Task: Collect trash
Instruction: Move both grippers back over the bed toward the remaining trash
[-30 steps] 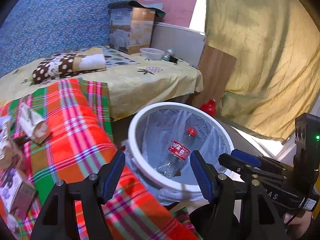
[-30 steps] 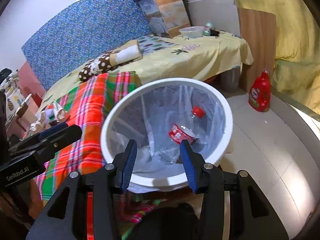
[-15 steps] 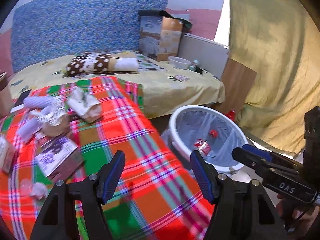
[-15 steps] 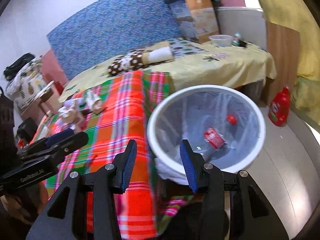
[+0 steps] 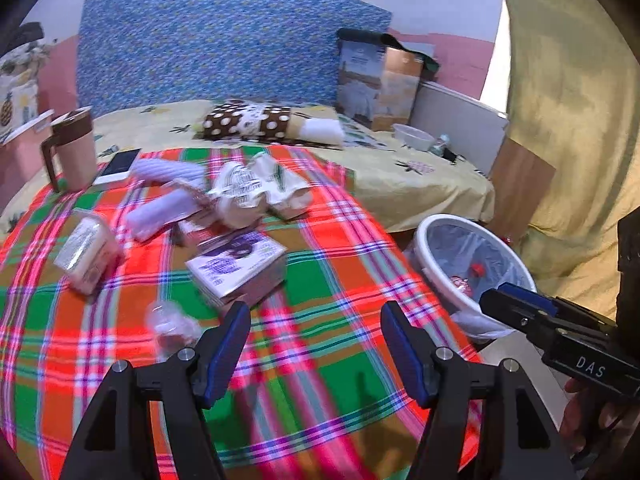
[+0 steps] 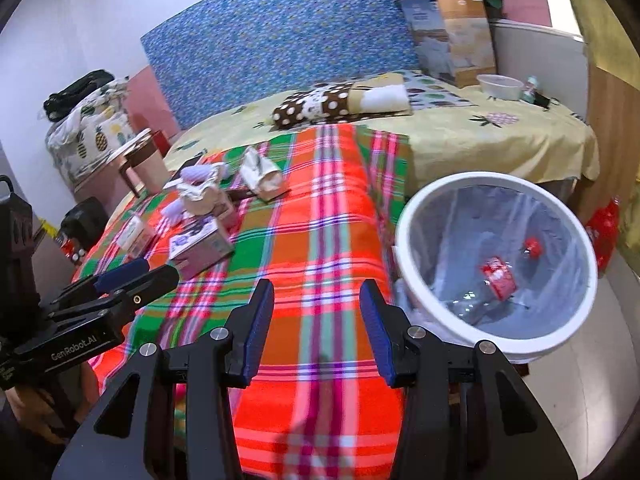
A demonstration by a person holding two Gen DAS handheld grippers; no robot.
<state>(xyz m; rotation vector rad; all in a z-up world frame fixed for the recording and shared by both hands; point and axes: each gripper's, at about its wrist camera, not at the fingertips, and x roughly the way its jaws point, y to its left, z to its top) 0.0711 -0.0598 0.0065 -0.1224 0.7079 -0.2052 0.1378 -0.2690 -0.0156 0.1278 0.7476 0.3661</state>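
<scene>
The trash point(image 5: 224, 216) is a heap of crumpled paper bags, white wrappers and small boxes, lying on the bright checked blanket point(image 5: 328, 280) on the bed. Beside the bed stands the white bin point(image 6: 408, 240) with a clear bag, and a squashed bottle point(image 6: 496, 276) with a red label lies inside. The left tongs point(image 5: 316, 352) and the right tongs point(image 6: 316, 328) are both spread apart and empty. A second ago both pointed at the bin; now they have swung over the blanket, toward the heap.
</scene>
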